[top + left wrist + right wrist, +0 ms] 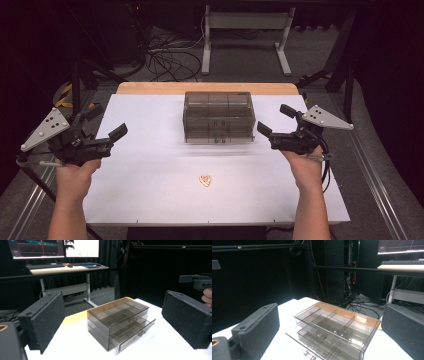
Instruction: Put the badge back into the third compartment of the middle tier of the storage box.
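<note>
Nearest you, a small heart-shaped trinket (205,180) lies alone on the white table (150,185). Both tongs, left (106,137) and right (272,125), hang wide open and empty, touching nothing. Beyond sits the smoky clear drawer organizer (219,117), its bottom drawer slightly out. I'd judge you should steady the box with one tongs and pull the small handle squarely with the other.

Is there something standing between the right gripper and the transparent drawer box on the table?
Nothing visible does. The right gripper, jaws open, faces the drawer box across bare white table. The small heart-shaped piece lies nearer the person, off that path.
</note>
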Tool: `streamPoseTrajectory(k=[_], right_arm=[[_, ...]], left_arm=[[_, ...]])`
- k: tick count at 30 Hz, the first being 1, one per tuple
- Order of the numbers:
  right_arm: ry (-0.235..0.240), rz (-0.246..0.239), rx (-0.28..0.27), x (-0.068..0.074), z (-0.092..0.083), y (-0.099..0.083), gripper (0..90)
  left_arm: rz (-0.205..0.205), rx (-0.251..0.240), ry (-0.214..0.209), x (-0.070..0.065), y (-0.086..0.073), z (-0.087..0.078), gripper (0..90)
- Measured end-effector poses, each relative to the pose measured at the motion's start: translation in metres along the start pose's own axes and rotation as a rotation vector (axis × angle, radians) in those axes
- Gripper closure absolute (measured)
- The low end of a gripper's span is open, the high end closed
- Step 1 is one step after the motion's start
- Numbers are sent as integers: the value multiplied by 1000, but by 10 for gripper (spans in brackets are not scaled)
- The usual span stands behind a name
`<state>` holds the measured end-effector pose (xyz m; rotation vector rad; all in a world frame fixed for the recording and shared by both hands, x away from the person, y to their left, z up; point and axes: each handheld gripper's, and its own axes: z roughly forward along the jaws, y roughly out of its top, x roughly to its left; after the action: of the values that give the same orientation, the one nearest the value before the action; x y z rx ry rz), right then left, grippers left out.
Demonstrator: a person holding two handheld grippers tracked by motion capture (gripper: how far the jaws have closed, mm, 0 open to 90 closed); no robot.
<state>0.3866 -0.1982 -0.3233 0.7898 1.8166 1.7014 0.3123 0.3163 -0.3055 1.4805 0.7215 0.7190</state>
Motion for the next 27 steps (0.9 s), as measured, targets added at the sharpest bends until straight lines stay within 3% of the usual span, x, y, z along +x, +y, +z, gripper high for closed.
streamPoseTrajectory(k=[7, 11, 27], right_arm=[[2, 2, 24, 1, 4, -4, 26], [-11, -2, 56, 4, 8, -9, 62], [-33, -20, 95, 13, 14, -29, 154]], left_arm=[[3, 13, -7, -2, -2, 2, 58], [6, 19, -11, -2, -2, 2, 58], [17, 28, -24, -5, -3, 2, 58]])
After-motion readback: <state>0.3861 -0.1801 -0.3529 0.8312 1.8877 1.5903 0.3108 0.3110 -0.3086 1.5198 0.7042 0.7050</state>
